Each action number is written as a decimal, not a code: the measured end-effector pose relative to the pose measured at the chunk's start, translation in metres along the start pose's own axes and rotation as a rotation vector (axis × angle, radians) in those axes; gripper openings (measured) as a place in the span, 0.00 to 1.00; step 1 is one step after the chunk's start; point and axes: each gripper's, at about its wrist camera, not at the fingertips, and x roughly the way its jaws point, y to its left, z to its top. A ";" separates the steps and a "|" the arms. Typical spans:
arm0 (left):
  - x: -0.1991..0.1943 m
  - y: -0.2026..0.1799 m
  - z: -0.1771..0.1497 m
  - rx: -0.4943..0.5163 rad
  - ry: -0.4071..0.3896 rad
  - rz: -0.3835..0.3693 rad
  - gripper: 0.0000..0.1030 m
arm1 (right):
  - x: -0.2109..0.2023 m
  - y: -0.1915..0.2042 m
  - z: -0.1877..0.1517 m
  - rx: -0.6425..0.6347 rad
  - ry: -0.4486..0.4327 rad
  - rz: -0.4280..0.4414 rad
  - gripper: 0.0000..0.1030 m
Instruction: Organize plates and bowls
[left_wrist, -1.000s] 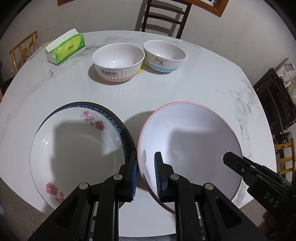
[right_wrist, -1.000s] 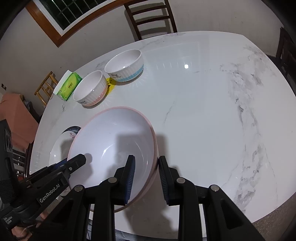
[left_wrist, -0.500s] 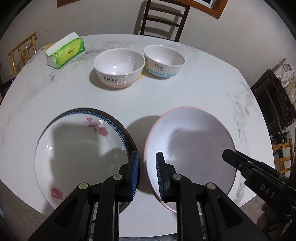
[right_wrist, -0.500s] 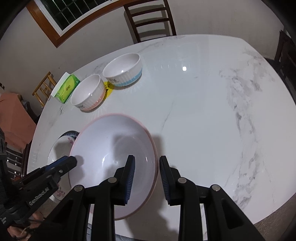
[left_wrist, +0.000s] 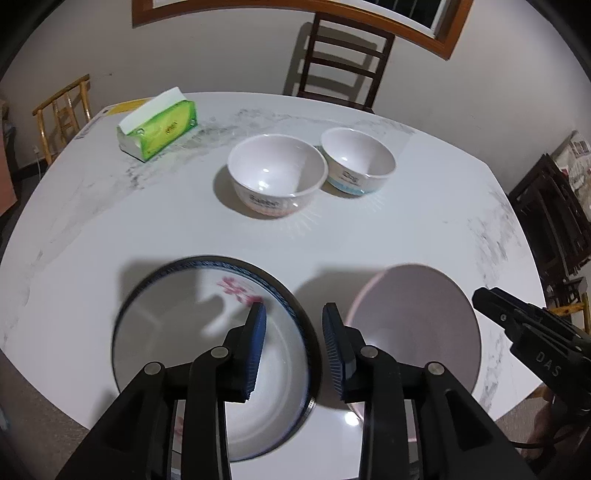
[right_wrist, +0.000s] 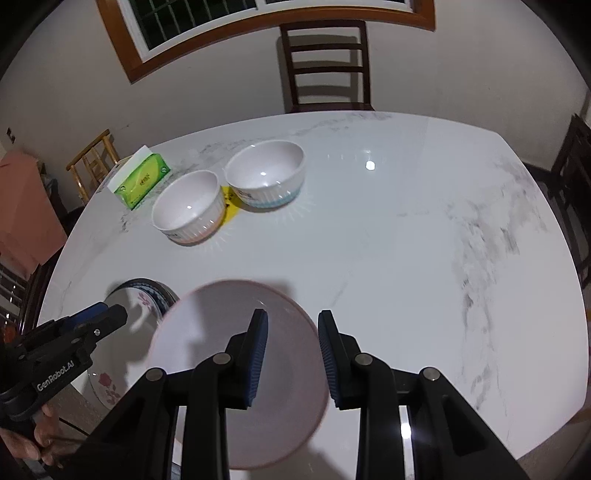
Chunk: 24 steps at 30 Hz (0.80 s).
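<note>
A blue-rimmed flowered plate (left_wrist: 177, 332) and a pink-rimmed white plate (left_wrist: 417, 325) lie side by side at the table's near edge. Two small ribbed bowls stand farther back: a pink-based one (left_wrist: 277, 177) and a blue-based one (left_wrist: 356, 164). My left gripper (left_wrist: 293, 347) is open and empty, raised above the flowered plate's right rim. My right gripper (right_wrist: 291, 354) is open and empty, raised above the pink-rimmed plate's (right_wrist: 229, 369) right rim. The flowered plate (right_wrist: 140, 299) and both bowls (right_wrist: 190, 206) (right_wrist: 266, 177) also show in the right wrist view.
A green tissue box (left_wrist: 159, 125) sits at the back left of the white marble table (left_wrist: 424, 229). A dark chair (left_wrist: 340, 62) stands behind the table, a light wooden chair (left_wrist: 62, 114) to the left, dark furniture (left_wrist: 554, 221) at the right.
Both grippers have risen and pulled back from the pink-rimmed plate, and their jaws have opened wider. The left gripper has shifted left over the flowered plate's rim. The plates lie on the table.
</note>
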 end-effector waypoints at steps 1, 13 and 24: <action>0.000 0.003 0.002 -0.004 -0.002 0.004 0.28 | 0.000 0.004 0.003 -0.009 -0.001 -0.001 0.28; 0.012 0.039 0.026 -0.075 0.006 0.028 0.31 | 0.020 0.045 0.033 -0.104 0.036 0.071 0.28; 0.034 0.073 0.070 -0.175 0.005 0.053 0.32 | 0.067 0.060 0.081 -0.069 0.104 0.181 0.28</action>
